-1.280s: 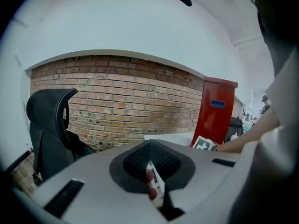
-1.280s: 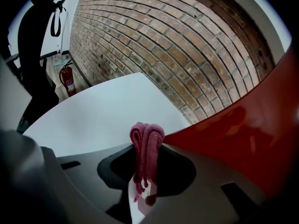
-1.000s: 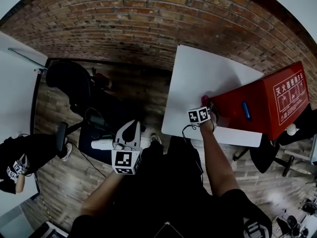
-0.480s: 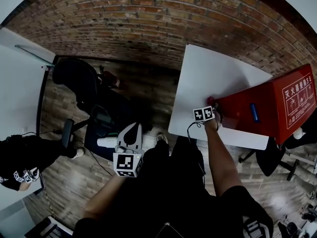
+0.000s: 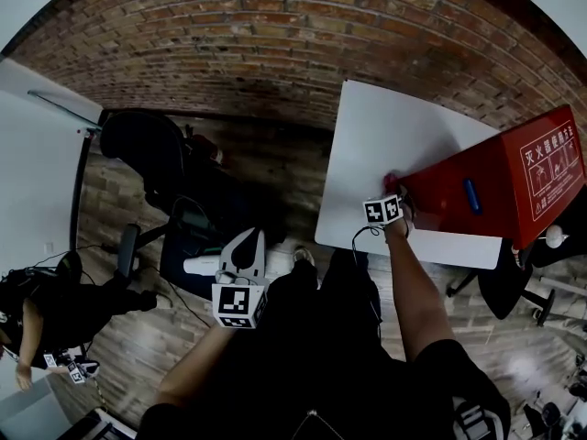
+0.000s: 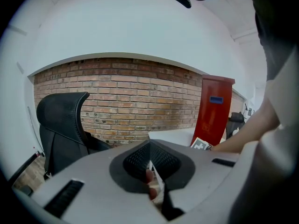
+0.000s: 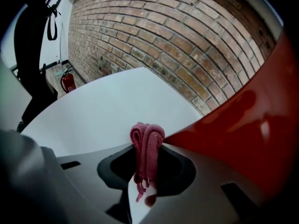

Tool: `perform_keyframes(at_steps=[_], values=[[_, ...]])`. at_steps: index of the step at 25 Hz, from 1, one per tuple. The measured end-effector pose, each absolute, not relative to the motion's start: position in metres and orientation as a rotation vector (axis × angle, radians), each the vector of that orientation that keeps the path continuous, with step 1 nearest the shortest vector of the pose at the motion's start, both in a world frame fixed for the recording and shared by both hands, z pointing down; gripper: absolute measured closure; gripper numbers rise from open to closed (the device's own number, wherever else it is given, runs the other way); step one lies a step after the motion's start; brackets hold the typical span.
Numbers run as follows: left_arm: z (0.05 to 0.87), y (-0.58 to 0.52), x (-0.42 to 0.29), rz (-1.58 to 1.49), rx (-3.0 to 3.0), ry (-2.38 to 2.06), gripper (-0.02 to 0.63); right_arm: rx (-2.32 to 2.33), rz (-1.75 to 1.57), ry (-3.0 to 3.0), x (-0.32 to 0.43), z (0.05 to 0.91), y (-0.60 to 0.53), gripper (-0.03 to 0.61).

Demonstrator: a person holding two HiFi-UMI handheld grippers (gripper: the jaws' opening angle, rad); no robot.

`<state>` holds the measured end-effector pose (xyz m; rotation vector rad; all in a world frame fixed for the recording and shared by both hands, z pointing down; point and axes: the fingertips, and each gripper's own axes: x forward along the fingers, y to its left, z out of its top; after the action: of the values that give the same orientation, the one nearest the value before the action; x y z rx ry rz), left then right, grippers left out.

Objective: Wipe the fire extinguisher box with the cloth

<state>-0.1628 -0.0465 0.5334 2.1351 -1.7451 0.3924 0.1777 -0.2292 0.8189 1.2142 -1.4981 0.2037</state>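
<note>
From where I stand, the red fire extinguisher box (image 5: 500,186) lies on its side on the white table (image 5: 385,126), which is pushed up near the brick wall (image 5: 275,44). The person works at the box's near left corner. The right gripper (image 5: 395,192) has its jaws clamped on the pink cloth (image 7: 147,138), which is folded into a thick wad that stands proud of the tips. I take it the cloth is held that way so that fabric, not plastic, meets the paint. The wad sits right at the edge of the red panel, touching it or very nearly so; I cannot tell which. That looks like the start of a stroke along the box's top face, so most of the wiping seems yet to come. The left gripper (image 5: 246,238) hangs low over the floor beside the office chair (image 5: 138,149), well apart from the table. Its jaws are closed together on nothing, presumably parked out of the way because the box is heavy enough not to need steadying.
</note>
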Motion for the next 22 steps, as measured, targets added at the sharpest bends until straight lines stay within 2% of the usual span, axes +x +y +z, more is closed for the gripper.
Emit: perform_keyframes(at_steps=[9, 22], values=[[0.522, -0.049, -0.134, 0.294, 2.267, -1.601, 0.584, 1.343, 0.230, -1.796, 0.144, 0.722, -0.193, 0.472], [0.483, -0.065, -0.083, 0.150, 2.462, -1.464, 0.584, 1.581, 0.372, -2.017, 0.151, 0.594, -0.119, 0.472]])
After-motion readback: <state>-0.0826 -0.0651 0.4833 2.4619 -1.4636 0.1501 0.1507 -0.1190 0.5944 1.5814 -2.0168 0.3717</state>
